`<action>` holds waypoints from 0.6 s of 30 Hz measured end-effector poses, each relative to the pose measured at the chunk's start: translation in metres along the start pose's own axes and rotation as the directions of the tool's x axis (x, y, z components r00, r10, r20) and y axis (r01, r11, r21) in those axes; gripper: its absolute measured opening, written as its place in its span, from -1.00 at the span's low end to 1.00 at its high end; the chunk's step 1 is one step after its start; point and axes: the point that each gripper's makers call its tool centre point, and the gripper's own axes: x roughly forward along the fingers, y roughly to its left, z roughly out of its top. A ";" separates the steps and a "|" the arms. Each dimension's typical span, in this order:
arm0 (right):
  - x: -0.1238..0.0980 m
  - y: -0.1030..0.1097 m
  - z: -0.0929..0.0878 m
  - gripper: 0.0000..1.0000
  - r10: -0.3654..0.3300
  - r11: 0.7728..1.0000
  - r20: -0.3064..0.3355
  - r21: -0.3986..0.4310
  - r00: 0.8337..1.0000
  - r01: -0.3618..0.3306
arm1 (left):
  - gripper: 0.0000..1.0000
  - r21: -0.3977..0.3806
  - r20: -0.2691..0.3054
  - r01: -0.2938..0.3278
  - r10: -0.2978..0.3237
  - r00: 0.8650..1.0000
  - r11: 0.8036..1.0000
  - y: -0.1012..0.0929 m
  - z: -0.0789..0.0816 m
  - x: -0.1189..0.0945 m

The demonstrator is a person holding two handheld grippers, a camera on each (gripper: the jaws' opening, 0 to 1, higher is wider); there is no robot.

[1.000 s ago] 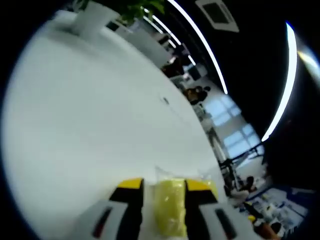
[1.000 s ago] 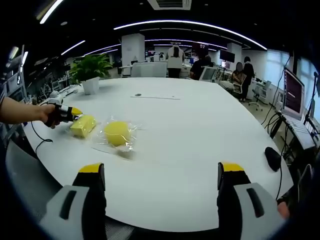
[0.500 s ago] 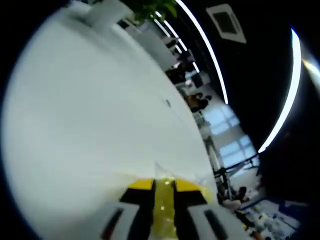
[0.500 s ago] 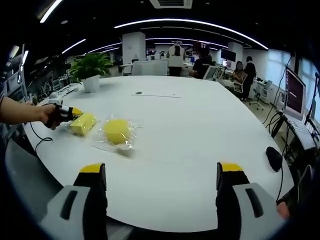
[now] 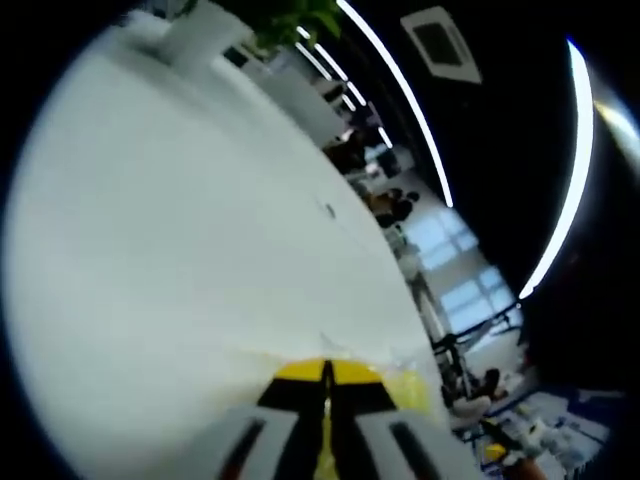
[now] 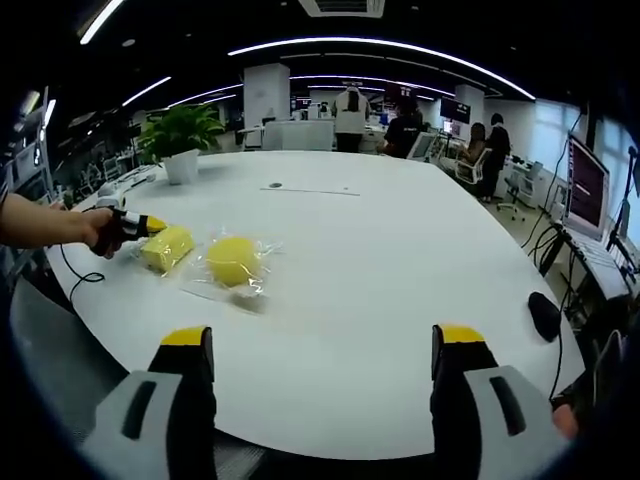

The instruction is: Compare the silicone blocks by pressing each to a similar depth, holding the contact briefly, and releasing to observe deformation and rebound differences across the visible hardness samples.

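Yellow silicone shows as a thin sliver between my left fingers point(image 5: 327, 385), which are squeezed nearly together at the bottom centre of the left gripper view; whether they still pinch the block there I cannot tell for certain, the frame being blurred. White tabletop point(image 5: 170, 220) fills the left of that view, a potted plant point(image 5: 215, 22) sits at the upper left, and ceiling light strips point(image 5: 400, 85) run across the upper right.

Over in the right gripper view, my left hand point(image 6: 98, 230) enters at the far left, holding the left gripper against the rectangular yellow block point(image 6: 166, 248). Just right of it lies a rounder yellow block point(image 6: 233, 260) inside a clear plastic bag point(image 6: 222, 288), flat on the tabletop. No writing on either sample is readable. My right fingers point(image 6: 322, 345) stand wide apart at the bottom, holding nothing, well apart from both blocks. A dark computer mouse point(image 6: 546, 315) rests near the right edge, and people point(image 6: 350, 108) stand at the upper centre.
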 end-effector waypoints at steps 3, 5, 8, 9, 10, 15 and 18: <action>0.000 0.001 -0.002 0.66 0.001 1.000 -0.005 0.001 1.000 -0.001 | -1.00 -0.037 0.002 0.014 -0.013 1.000 0.999 -0.004 0.000 0.000; 0.000 0.003 -0.004 0.65 0.004 1.000 -0.009 0.003 1.000 -0.004 | -1.00 -0.026 0.017 0.014 -0.014 1.000 1.000 -0.005 0.002 -0.002; 0.000 0.007 -0.007 0.66 0.013 1.000 -0.007 0.010 1.000 -0.013 | -1.00 0.015 0.042 0.040 -0.040 0.998 0.999 -0.015 0.007 -0.006; 0.000 0.008 -0.007 0.66 0.015 1.000 -0.007 0.013 1.000 -0.015 | -1.00 0.029 0.052 0.038 -0.040 0.998 0.999 -0.017 0.009 -0.007; 0.000 0.009 -0.007 0.67 0.018 1.000 -0.005 0.018 1.000 -0.018 | -1.00 0.048 0.064 0.051 -0.054 0.996 0.998 -0.021 0.012 -0.008; 0.003 0.012 -0.011 0.65 0.023 1.000 -0.016 0.010 1.000 -0.023 | -1.00 0.148 0.097 0.049 -0.064 0.993 0.988 -0.040 0.020 -0.018; 0.003 0.014 -0.009 0.66 0.032 0.999 -0.004 0.012 0.999 -0.031 | -1.00 0.199 0.127 0.077 -0.104 0.986 0.977 -0.063 0.025 -0.027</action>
